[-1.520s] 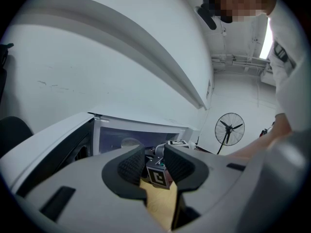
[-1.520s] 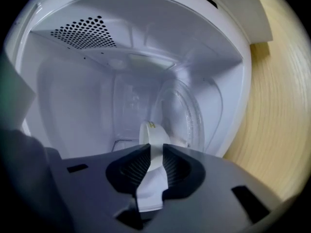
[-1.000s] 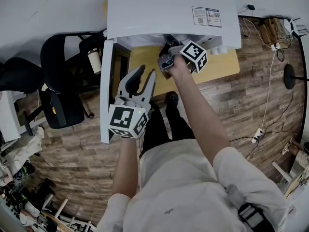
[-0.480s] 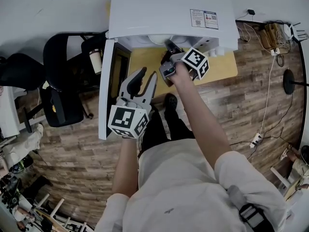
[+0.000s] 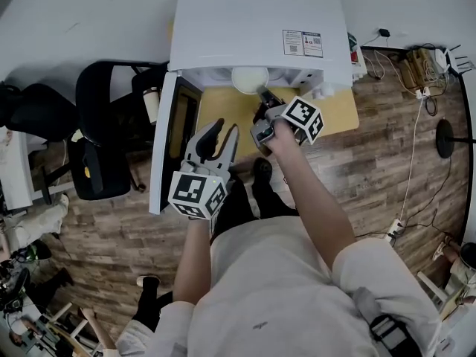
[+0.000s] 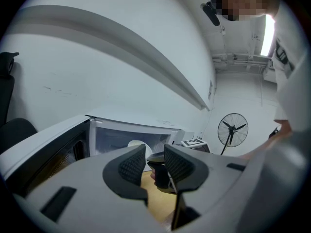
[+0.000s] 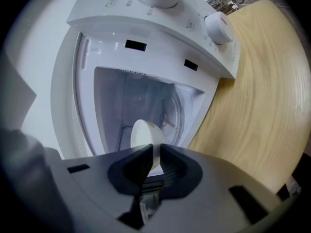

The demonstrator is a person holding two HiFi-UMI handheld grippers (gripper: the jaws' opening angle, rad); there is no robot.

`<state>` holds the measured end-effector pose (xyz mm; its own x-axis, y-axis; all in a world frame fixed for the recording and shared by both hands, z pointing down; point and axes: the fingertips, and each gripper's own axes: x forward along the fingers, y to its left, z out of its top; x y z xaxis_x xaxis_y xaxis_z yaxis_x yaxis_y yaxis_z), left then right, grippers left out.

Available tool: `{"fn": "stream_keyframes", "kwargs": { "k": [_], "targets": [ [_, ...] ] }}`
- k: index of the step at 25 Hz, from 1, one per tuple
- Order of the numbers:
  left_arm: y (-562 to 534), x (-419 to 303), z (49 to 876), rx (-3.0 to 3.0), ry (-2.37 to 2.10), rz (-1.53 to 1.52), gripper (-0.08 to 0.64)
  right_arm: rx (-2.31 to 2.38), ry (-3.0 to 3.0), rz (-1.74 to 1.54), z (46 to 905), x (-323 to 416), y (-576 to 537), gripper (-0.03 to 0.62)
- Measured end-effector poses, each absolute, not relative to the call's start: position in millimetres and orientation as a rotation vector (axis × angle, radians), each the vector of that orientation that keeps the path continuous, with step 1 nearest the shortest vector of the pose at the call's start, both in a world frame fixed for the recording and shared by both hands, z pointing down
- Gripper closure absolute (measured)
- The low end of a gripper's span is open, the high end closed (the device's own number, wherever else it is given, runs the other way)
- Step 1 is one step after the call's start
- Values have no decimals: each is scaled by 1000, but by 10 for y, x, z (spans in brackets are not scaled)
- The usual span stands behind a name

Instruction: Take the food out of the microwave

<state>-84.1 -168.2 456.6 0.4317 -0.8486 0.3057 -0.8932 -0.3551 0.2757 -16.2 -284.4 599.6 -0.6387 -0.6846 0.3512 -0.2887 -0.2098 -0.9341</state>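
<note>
Right gripper [image 5: 262, 101], jaws just closing further, pinches the rim of the white bowl [image 5: 249, 79] at the open microwave [image 5: 253, 28] mouth; left gripper [image 5: 223, 129] open, empty; bowl likely stiff, slick, breakable, contents unseen, so hold rim and keep level.

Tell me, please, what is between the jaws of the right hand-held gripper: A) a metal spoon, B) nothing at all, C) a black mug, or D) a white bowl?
D: the jaws of the right hand-held gripper, which have just been closing, pinch the rim of the white bowl at the mouth of the open microwave.
</note>
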Motion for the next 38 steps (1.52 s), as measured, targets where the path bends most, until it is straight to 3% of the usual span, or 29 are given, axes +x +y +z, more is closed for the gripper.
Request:
{"fn": "stream_keyframes", "kwargs": {
  "k": [15,38],
  "targets": [
    [-1552,-653,4582,2251,-1517,147,448,-1219,1723,-1969,5783,242,-2409,557],
    [-1034,-952,4220,2390,-1432,145,491,-1312,1676,-1848,4953,107,-1661,560]
  ]
}}
